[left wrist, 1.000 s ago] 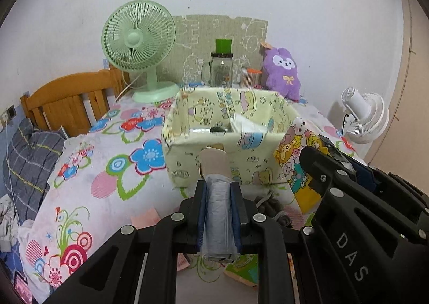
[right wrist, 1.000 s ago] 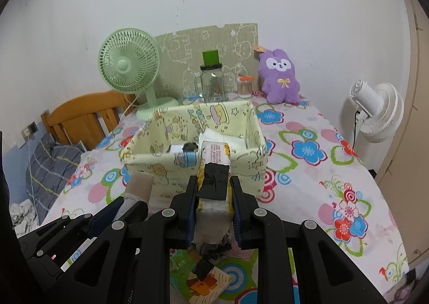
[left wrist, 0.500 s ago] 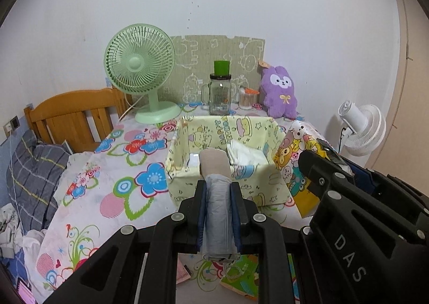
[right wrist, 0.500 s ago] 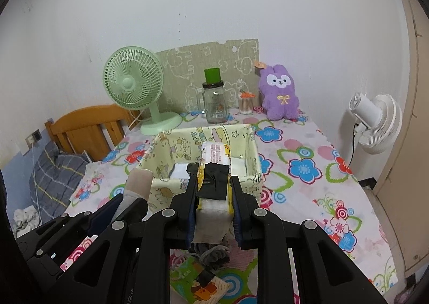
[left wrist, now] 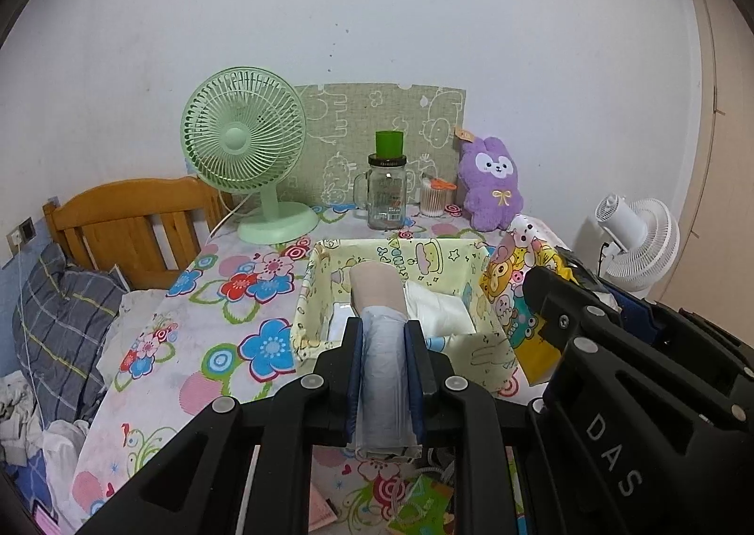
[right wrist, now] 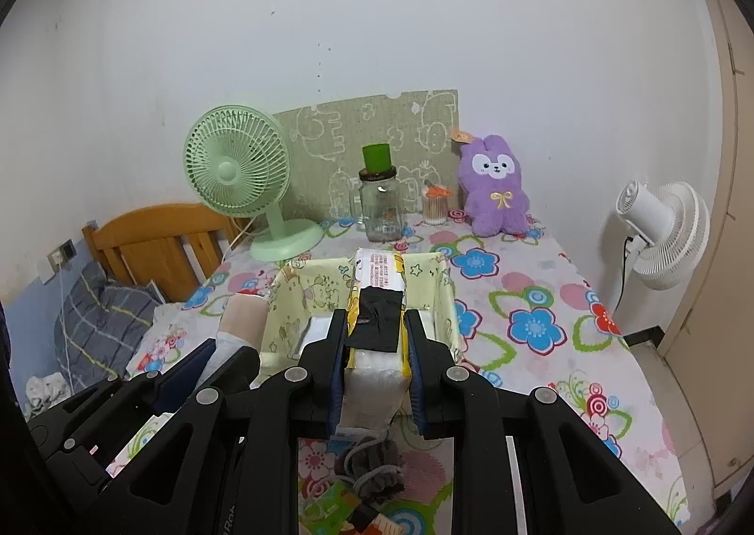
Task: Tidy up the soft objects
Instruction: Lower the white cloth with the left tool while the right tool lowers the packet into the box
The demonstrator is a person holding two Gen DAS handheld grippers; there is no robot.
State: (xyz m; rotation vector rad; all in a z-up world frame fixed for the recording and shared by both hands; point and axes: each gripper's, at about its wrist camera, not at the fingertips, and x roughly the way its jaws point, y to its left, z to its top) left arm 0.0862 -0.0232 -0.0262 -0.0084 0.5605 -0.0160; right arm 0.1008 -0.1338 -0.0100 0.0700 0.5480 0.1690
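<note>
My left gripper [left wrist: 382, 327] is shut on a rolled grey-and-beige sock [left wrist: 379, 313], held above the near edge of a yellow cartoon fabric box [left wrist: 490, 341] on the flowered table. White folded items [left wrist: 436, 306] lie inside the box. My right gripper [right wrist: 376, 323] is shut on a yellow-and-white tissue pack [right wrist: 379, 280] with black tape, held above the same box [right wrist: 287, 299]. The left gripper and its sock [right wrist: 240, 316] show at the lower left of the right wrist view; the right gripper [left wrist: 556, 299] with the cartoon pack shows at right in the left wrist view.
At the back stand a green fan [left wrist: 245, 148], a glass jar with a green lid [left wrist: 387, 191], a swab cup [left wrist: 433, 200] and a purple plush rabbit [left wrist: 492, 181]. A white fan [right wrist: 664, 233] is at right. A dark grey pouch [right wrist: 374, 473] lies below the grippers. A wooden headboard [left wrist: 127, 224] is at left.
Both grippers have risen and drawn back from the box with their loads still held; the box and back objects look smaller and lower.
</note>
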